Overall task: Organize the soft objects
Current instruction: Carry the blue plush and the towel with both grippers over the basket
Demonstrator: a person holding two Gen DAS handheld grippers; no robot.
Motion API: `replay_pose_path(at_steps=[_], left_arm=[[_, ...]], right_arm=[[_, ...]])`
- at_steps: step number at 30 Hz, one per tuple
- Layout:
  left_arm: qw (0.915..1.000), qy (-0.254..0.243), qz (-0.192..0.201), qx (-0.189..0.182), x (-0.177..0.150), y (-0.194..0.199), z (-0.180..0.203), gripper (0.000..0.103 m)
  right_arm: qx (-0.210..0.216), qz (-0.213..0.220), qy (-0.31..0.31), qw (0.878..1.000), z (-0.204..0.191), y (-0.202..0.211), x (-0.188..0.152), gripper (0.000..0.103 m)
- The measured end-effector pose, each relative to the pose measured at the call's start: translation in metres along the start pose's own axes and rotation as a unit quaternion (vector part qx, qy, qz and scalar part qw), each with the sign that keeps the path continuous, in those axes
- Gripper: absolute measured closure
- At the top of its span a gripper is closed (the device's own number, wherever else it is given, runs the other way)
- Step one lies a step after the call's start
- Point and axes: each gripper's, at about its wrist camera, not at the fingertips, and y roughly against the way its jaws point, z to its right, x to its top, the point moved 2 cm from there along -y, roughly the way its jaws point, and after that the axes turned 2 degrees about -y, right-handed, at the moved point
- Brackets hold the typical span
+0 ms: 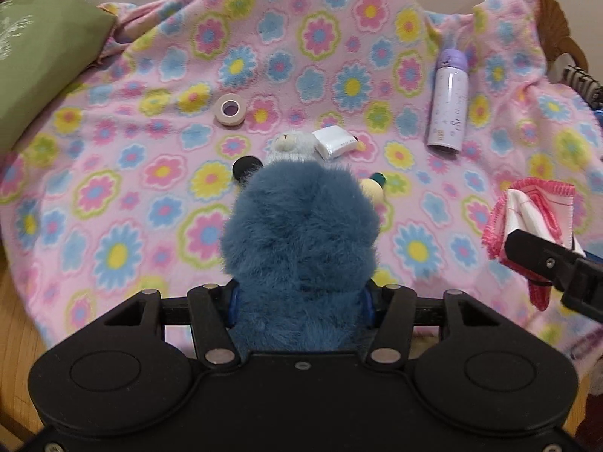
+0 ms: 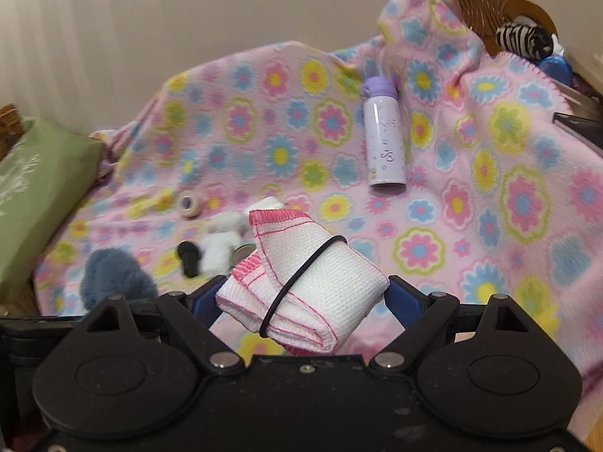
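Observation:
My left gripper [image 1: 301, 301] is shut on a fluffy blue plush [image 1: 301, 233] and holds it over the flowered pink blanket [image 1: 150, 196]; the plush also shows in the right wrist view [image 2: 117, 275]. My right gripper [image 2: 305, 297] is shut on a rolled white cloth with pink stitching [image 2: 312, 286], bound by a black band; it also shows at the right of the left wrist view [image 1: 535, 211]. A small white plush toy [image 1: 288, 147] lies on the blanket beyond the blue plush, also visible in the right wrist view [image 2: 222, 241].
A purple bottle [image 1: 448, 101] lies on the blanket at the right. A tape roll [image 1: 230, 110], a white packet [image 1: 335, 142] and small black discs [image 1: 245, 167] lie mid-blanket. A green cushion [image 1: 34, 67] sits at the left. A wicker basket [image 2: 490, 0] with a zebra-striped item stands far right.

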Motion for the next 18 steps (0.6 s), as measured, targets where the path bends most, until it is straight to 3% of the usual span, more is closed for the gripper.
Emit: replay_pose_path(at_steps=[5, 6, 7, 18], left_arm=[[0.9999, -0.004, 0.003, 0.010, -0.027, 0.030, 0.006, 0.050], [0.9999, -0.006, 0.003, 0.014, -0.032, 0.033, 0.007, 0.050], [0.9998, -0.006, 0.003, 0.016, -0.037, 0.037, 0.008, 0.050], [0.9996, -0.010, -0.011, 0.025, -0.087, 0.058, 0.022, 0.049]], right_arm=[[0.021, 0.001, 0.000, 1.000, -0.005, 0.040, -0.026, 0.014], [0.038, -0.033, 0.005, 0.999, -0.006, 0.047, -0.032, 0.013], [0.041, -0.035, 0.005, 0.999, -0.006, 0.053, -0.037, 0.013], [0.034, -0.072, -0.013, 0.997, -0.005, 0.089, -0.079, 0.013]])
